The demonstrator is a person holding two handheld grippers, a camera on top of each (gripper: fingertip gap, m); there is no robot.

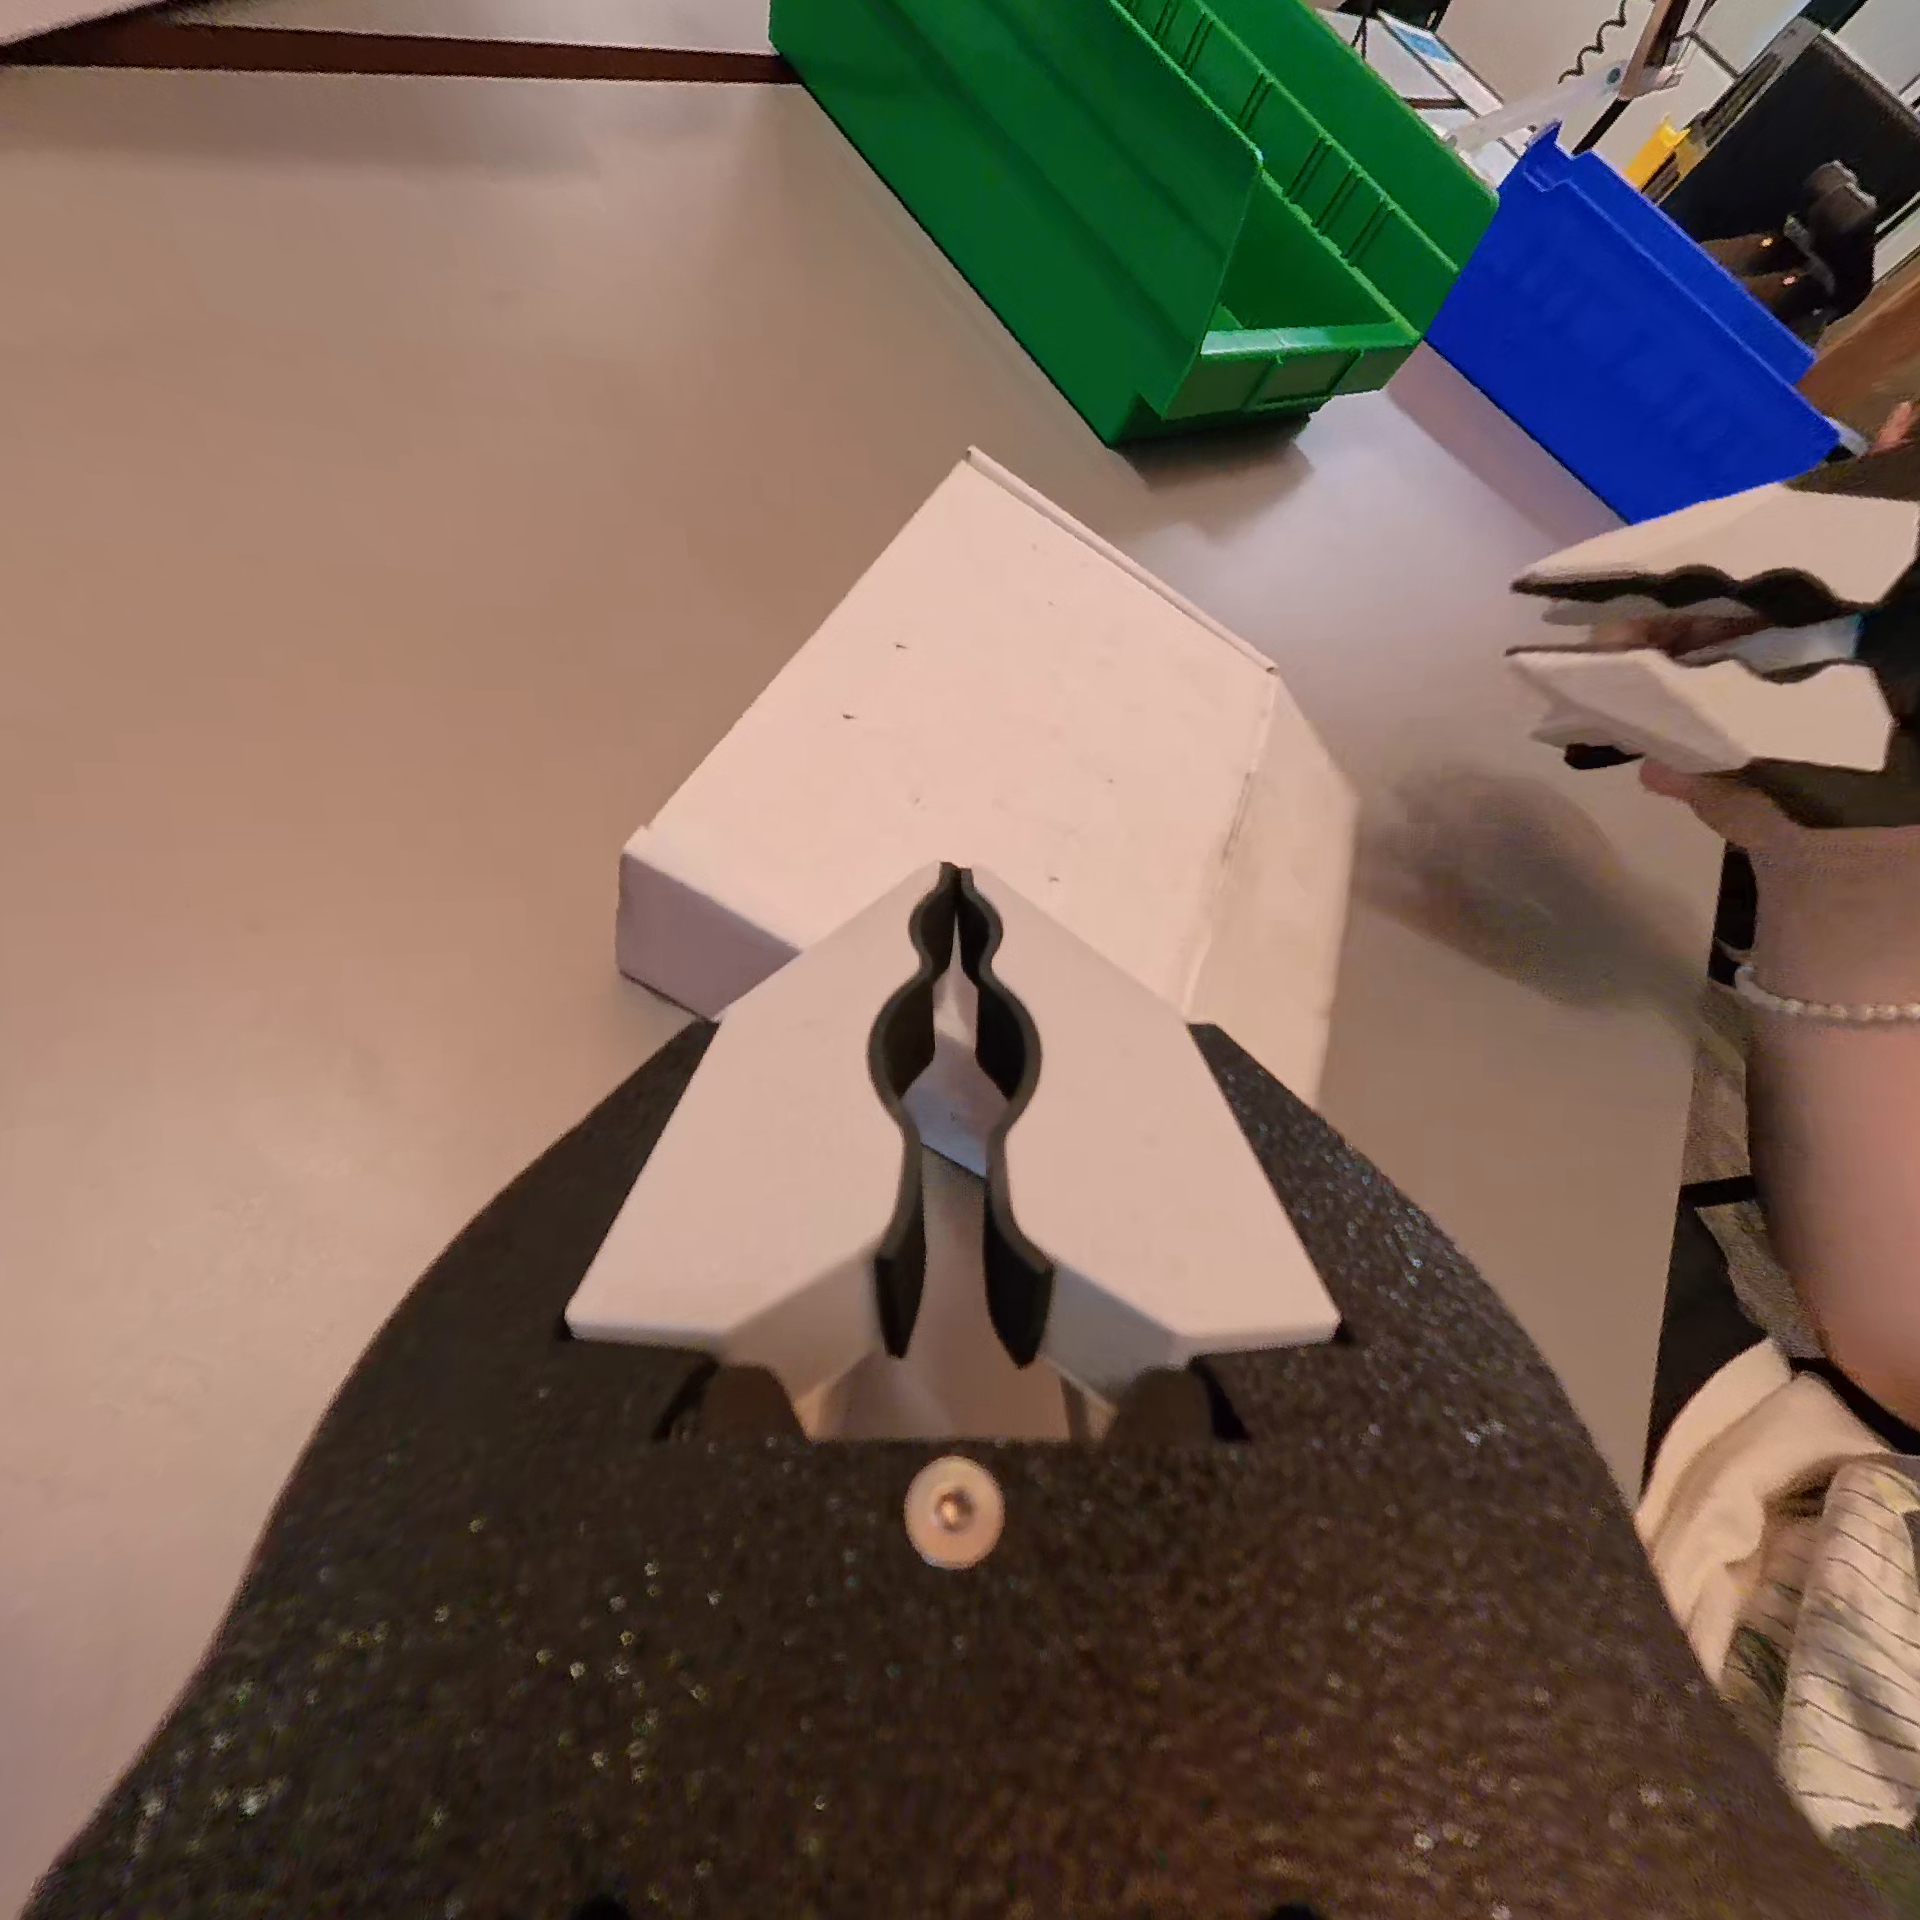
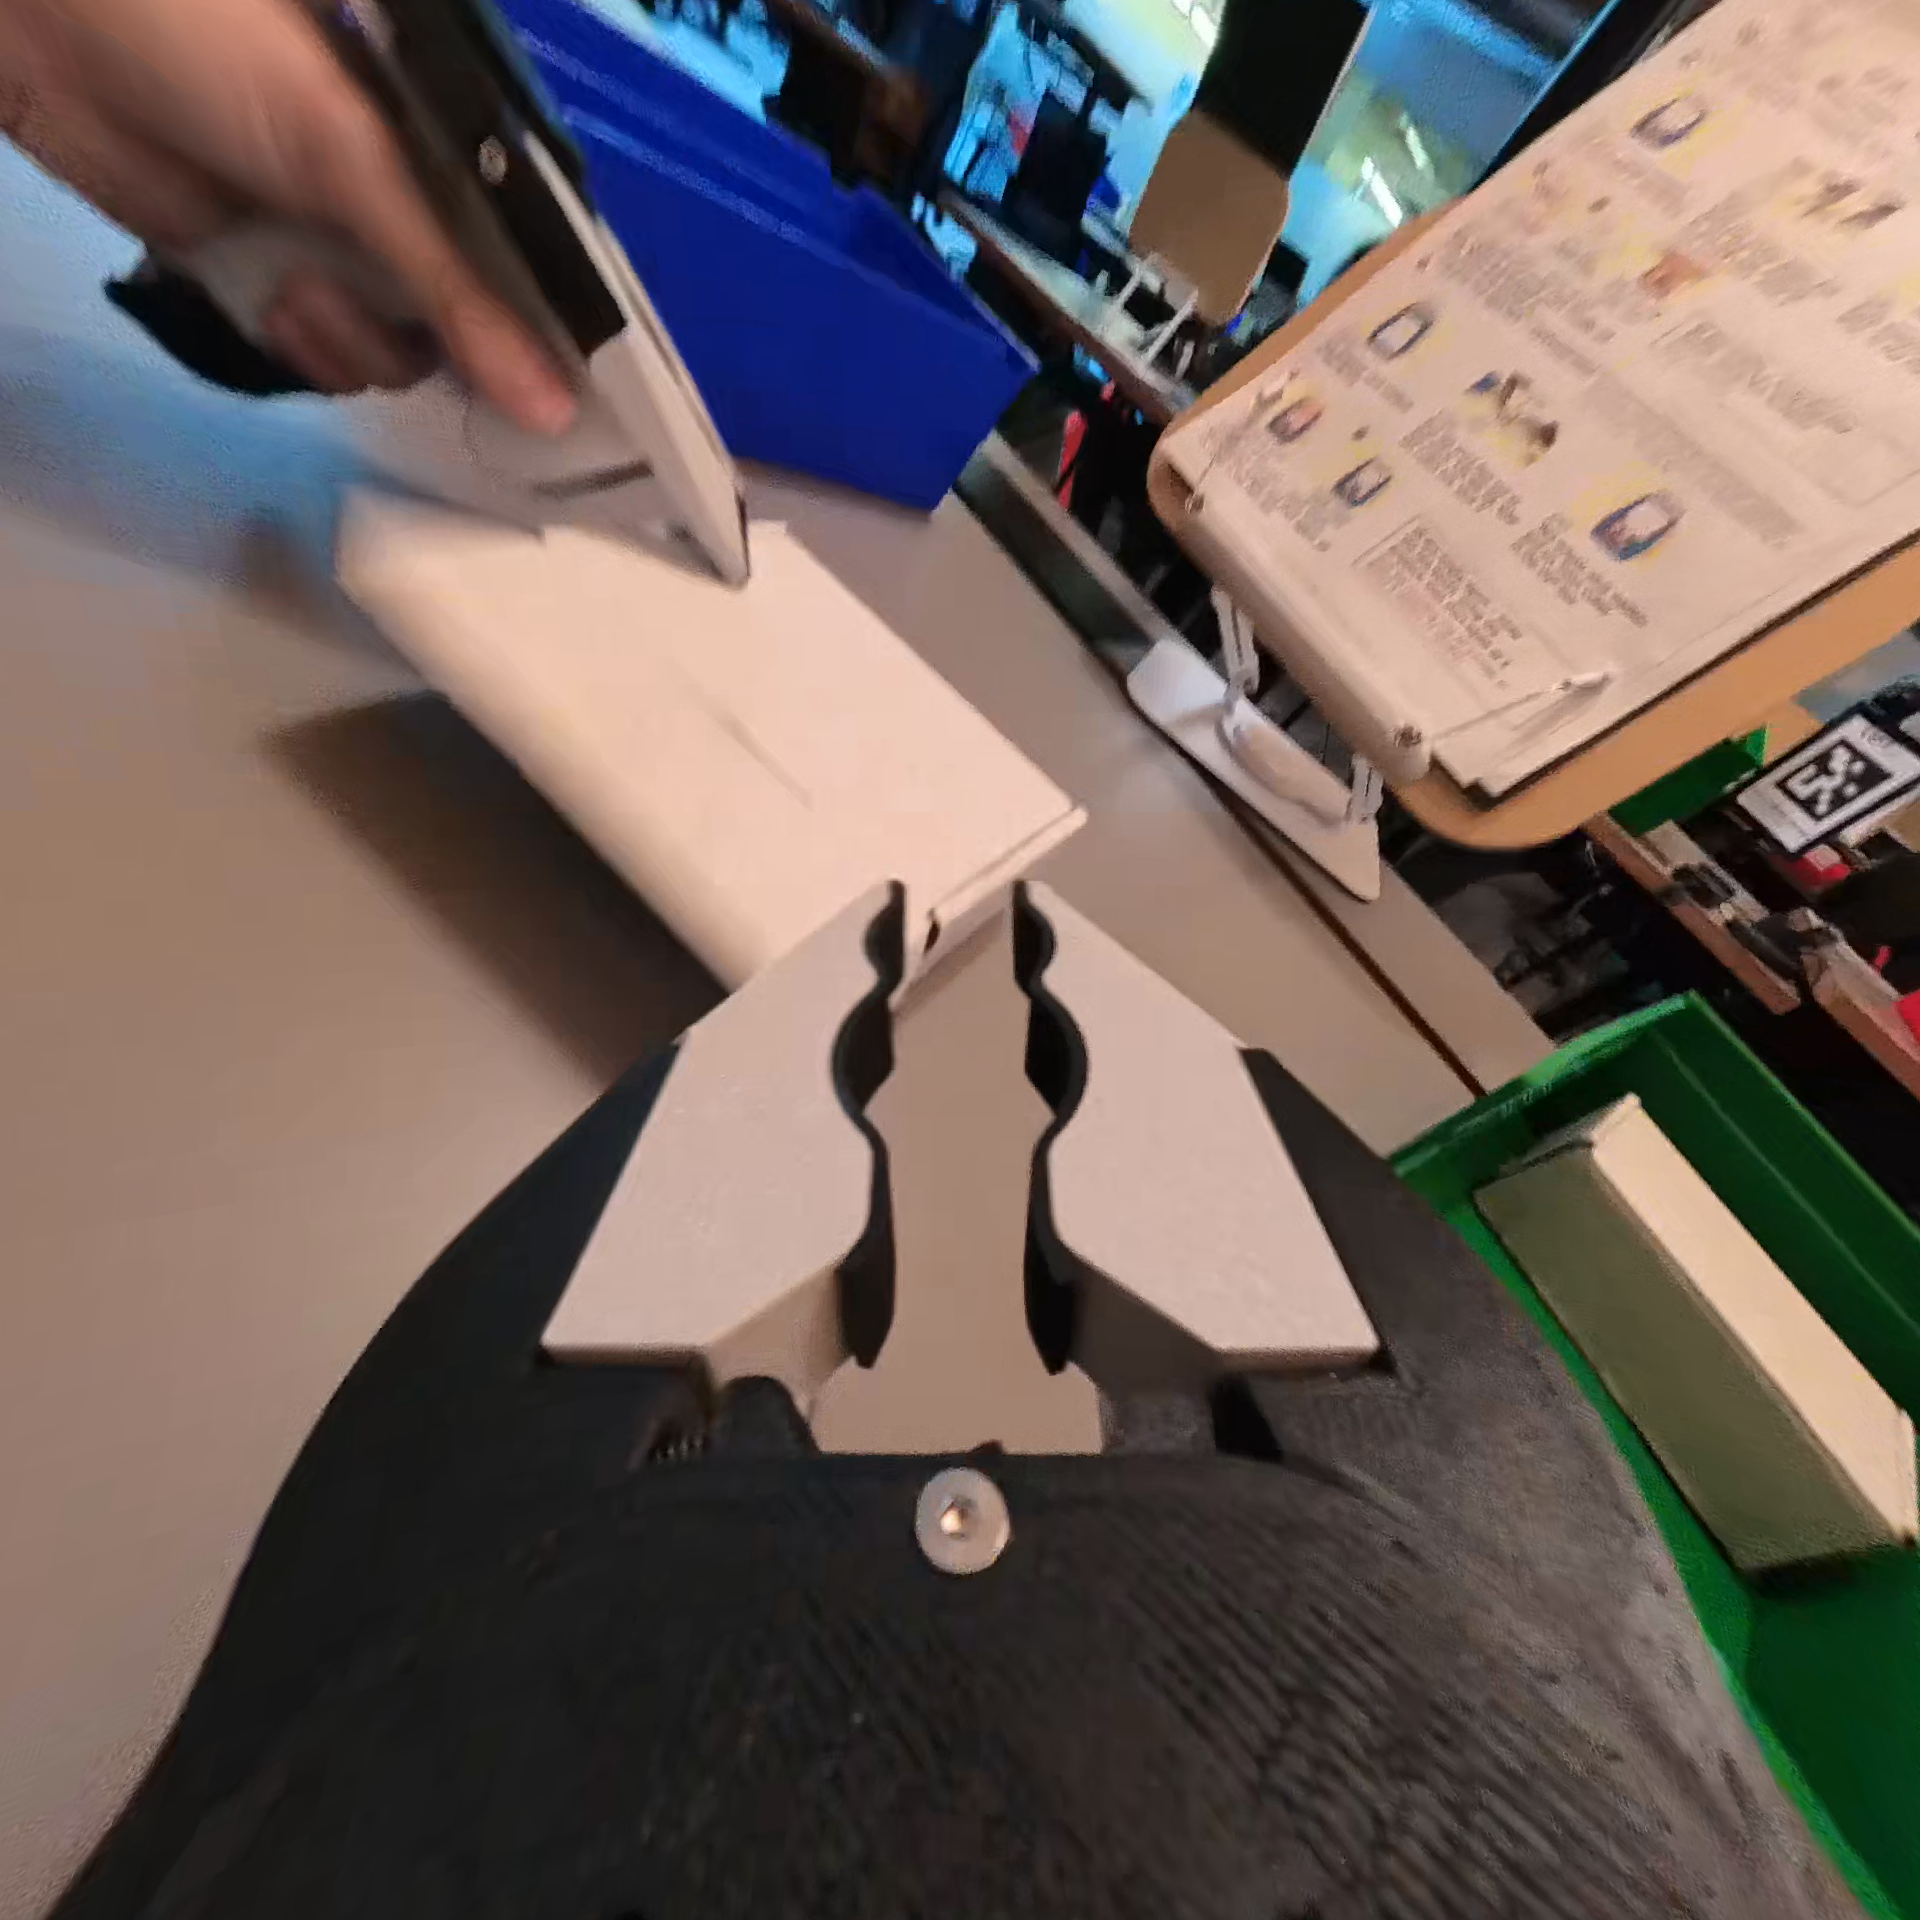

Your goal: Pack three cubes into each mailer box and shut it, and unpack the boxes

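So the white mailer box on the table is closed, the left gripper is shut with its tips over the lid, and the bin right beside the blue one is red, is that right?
Not quite: the bin beside the blue bin is green, not red, as the left wrist view shows. The rest holds: the white mailer box lies closed on the table, and the left gripper is shut with its tips over the lid.

My left gripper (image 1: 954, 883) and right gripper (image 2: 956, 899) look alike: pale grey wedge fingers, wavy black pads, speckled black bodies, one silver screw each. My wrist wears a pearl bracelet (image 1: 1829, 1006).
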